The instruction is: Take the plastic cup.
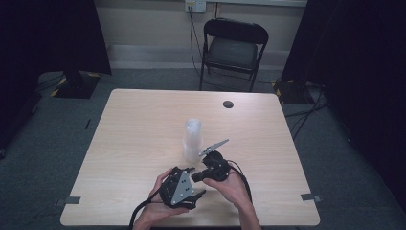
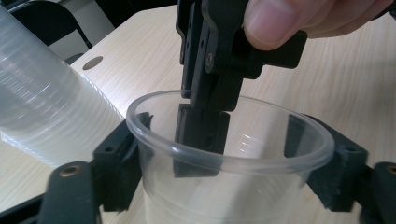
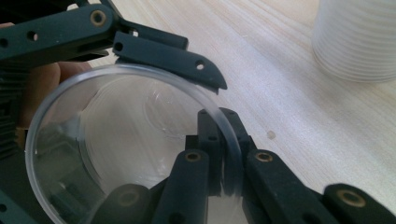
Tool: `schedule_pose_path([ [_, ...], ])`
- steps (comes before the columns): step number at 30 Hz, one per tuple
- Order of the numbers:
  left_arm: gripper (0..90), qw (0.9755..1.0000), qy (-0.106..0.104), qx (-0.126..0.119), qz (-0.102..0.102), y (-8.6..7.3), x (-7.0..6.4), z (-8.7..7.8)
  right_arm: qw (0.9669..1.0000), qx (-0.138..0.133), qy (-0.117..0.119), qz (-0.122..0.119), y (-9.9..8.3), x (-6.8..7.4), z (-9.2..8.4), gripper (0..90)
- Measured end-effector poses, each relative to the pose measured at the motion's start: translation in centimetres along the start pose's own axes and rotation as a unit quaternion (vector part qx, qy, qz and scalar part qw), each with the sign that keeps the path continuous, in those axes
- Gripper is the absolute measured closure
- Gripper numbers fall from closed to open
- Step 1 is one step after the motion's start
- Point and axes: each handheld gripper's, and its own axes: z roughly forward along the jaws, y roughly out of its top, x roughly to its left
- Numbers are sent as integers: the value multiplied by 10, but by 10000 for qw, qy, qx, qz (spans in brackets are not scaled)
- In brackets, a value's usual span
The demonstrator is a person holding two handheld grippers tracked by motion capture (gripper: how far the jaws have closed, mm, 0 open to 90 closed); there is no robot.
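A single clear plastic cup (image 2: 233, 186) sits between the jaws of my left gripper (image 2: 229, 154), whose pads lie against its two sides. My right gripper (image 3: 224, 140) is shut on the cup's rim (image 3: 219, 116), with one jaw inside the cup and one outside. In the high view both grippers meet near the table's front edge, the left gripper (image 1: 195, 182) lower and the right gripper (image 1: 195, 176) coming in from the right. A tall stack of clear cups (image 1: 193, 139) stands upright just behind them.
The wooden table (image 1: 143, 120) has a round cable hole (image 1: 228, 104) near its far edge. A black folding chair (image 1: 233, 48) stands beyond the table. Dark curtains hang at both sides of the room.
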Motion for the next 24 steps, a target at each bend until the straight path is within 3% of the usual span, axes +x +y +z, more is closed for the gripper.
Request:
schedule_pose_path([
  [11,276,9996,99,-209,-164,-1,2,-3,9997,-230,-87,8,-1,2,-4,845],
  [14,276,9988,80,-294,-377,-2,5,-3,9994,-296,-147,35,-1,3,-5,797],
  [24,277,9972,115,-388,-635,-8,7,-6,9974,-696,-192,83,-5,4,-12,755],
])
